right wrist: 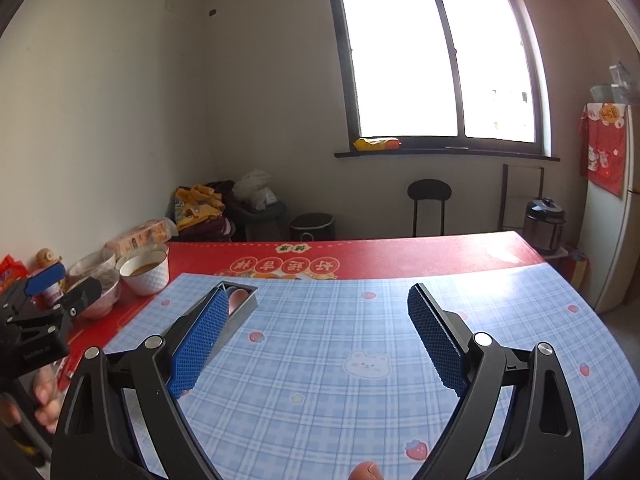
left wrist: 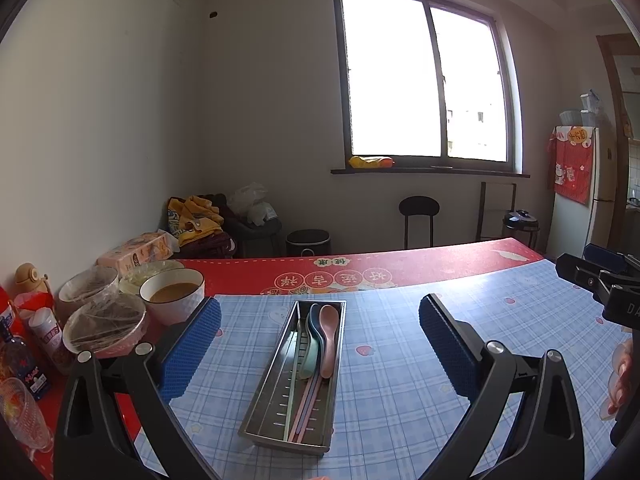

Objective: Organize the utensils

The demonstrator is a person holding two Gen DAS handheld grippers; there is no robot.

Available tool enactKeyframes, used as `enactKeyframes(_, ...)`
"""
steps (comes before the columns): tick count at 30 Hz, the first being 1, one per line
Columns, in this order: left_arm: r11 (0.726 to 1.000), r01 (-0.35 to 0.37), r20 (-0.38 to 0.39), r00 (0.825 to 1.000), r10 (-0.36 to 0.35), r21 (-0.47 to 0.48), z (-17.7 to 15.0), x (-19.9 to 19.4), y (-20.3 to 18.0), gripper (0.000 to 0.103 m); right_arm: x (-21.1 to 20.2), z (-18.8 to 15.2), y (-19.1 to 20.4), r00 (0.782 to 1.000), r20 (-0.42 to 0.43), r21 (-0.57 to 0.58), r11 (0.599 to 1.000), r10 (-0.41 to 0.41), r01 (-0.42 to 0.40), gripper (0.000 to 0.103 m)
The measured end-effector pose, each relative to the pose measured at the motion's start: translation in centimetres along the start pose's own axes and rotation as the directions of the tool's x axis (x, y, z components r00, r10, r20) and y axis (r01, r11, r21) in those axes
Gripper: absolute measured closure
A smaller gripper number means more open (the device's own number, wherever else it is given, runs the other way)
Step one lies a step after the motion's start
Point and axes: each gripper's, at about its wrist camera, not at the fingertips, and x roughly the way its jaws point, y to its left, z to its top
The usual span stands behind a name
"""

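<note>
Soup bowl (left wrist: 173, 295), tissue box (left wrist: 136, 253) (beside wall), black stool (left wrist: 418, 216).

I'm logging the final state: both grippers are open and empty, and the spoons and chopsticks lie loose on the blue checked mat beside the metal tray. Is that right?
Not quite. The spoons and chopsticks lie inside the metal tray, not beside it, as the left wrist view shows. The rest holds: the left gripper and right gripper are both open and empty, and the tray sits on the blue checked mat.

Pale walls (left wrist: 100, 100), bright 2-pane window (left wrist: 424, 76), black stool (left wrist: 419, 216) below, fridge (left wrist: 600, 192) at right.
</note>
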Motion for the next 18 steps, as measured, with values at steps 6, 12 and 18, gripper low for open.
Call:
enactKeyframes(6, 1.0, -0.001, 0.001, 1.0, 0.001, 0.001, 0.02, -0.01, 0.0, 0.006, 0.04, -0.03, -0.09, 1.0, 0.003, -0.003, 1.0, -0.008, 0.008, 0.015)
enactKeyframes(12, 1.0, 0.002, -0.002, 1.0, -0.002, -0.003, 0.01, 0.06, 0.12, 0.006, -0.05, -0.07, -0.03, 1.0, 0.009, -0.013, 1.0, -0.015, 0.015, 0.015)
enactKeyframes(18, 1.0, 0.008, -0.007, 1.0, -0.008, 0.0, -0.3, 0.06, 0.1, 0.006, 0.05, -0.15, -0.07, 1.0, 0.002, -0.012, 1.0, -0.015, 0.015, 0.015)
